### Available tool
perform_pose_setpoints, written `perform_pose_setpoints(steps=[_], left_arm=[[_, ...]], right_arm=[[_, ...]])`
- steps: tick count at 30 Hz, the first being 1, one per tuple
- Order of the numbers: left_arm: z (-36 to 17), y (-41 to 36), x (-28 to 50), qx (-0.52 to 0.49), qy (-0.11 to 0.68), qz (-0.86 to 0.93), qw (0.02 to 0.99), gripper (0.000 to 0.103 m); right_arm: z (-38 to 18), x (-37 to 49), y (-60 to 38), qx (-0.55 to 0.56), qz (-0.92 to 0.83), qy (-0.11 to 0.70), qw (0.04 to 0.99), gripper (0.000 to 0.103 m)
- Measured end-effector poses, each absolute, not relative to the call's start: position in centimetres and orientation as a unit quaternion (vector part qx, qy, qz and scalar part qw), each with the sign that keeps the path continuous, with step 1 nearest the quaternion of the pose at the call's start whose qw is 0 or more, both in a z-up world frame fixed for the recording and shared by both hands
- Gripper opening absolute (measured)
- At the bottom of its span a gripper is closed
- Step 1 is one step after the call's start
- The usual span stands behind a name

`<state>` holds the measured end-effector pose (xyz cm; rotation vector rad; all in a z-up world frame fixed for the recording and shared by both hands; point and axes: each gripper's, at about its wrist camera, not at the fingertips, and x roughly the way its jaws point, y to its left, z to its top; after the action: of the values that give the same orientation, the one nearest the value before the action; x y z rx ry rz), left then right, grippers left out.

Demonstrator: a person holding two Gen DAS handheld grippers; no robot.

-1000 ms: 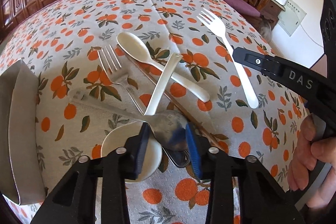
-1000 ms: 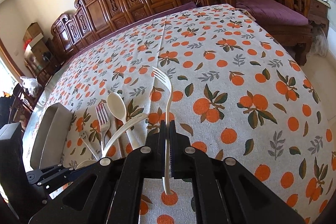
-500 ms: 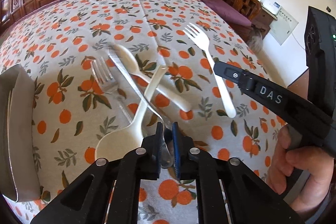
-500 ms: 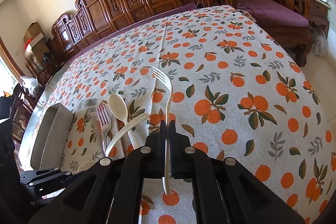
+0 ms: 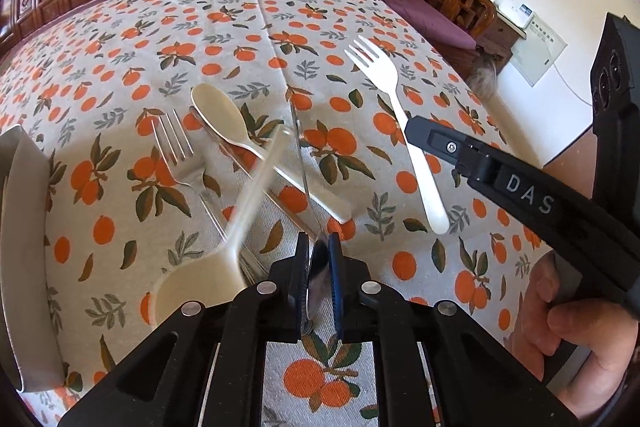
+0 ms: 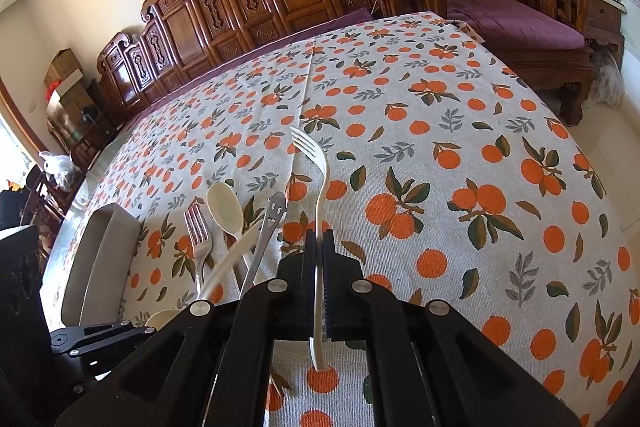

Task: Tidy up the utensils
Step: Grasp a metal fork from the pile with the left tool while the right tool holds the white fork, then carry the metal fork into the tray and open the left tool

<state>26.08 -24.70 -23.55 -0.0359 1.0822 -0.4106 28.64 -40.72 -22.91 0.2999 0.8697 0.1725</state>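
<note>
Metal tray point(image 5: 24, 227): far left edge of the left wrist view, a grey trough lying on the tablecloth; in the right wrist view it sits at lower left, just left of the utensil pile.
Tablecloth point(image 5: 240, 27): pale with an orange-fruit print, filling the middle of both views.
Metal fork point(image 5: 176, 155): left of centre in the left wrist view, tines toward the top, lying flat; its handle runs under the pile.
White ladle spoon point(image 5: 188, 291): bowl at lower left of centre beside the left gripper, its handle rising blurred toward the upper right across the other pieces.
Cream spoon point(image 5: 218, 115): centre, bowl at upper left, handle slanting down to the right.
Left gripper point(image 5: 318, 267): bottom centre of its view, jaws nearly together and clamped on the bowl of a metal spoon point(image 5: 316, 279).
Metal spoon handle: points up the frame, blurred; in the right wrist view its cut-out end stands clear of the pile.
White fork point(image 5: 400, 131): right of centre, tines at upper left.
Right gripper point(image 6: 319, 255): bottom centre of its view, jaws pressed fully together on the white fork's handle, edge-on, tines pointing up the frame.
Hand point(image 5: 576, 331): lower right corner of the left wrist view, wrapped round the right gripper's grip.
</note>
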Motion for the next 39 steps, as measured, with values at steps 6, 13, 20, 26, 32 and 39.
perform_pose_setpoints(steps=[6,13,20,26,32,39], left_arm=[[-23.6,-25.0,25.7,-0.015,0.508,-0.205,0.836,0.002],[-22.2,-24.5,25.2,-0.01,0.495,-0.214,0.842,0.002],[-19.4,-21.7,24.6,-0.014,0.478,-0.218,0.851,0.002],[-17.8,-18.6,24.5,-0.008,0.468,-0.207,0.859,0.002],[-16.9,-15.6,24.4,-0.007,0.462,-0.193,0.865,0.002],[-15.9,-12.3,23.6,-0.002,0.454,-0.185,0.872,0.002]], right_arm=[[-22.9,28.6,-40.7,0.144,0.084,0.419,0.893,0.004],[-22.7,28.5,-40.1,0.137,0.088,0.417,0.894,0.004],[-21.8,28.2,-38.3,0.118,0.105,0.412,0.897,0.004],[-21.1,27.9,-35.8,0.096,0.13,0.407,0.899,0.004],[-20.6,27.4,-33.0,0.072,0.155,0.407,0.897,0.004],[-20.2,26.9,-30.4,0.055,0.18,0.405,0.894,0.004]])
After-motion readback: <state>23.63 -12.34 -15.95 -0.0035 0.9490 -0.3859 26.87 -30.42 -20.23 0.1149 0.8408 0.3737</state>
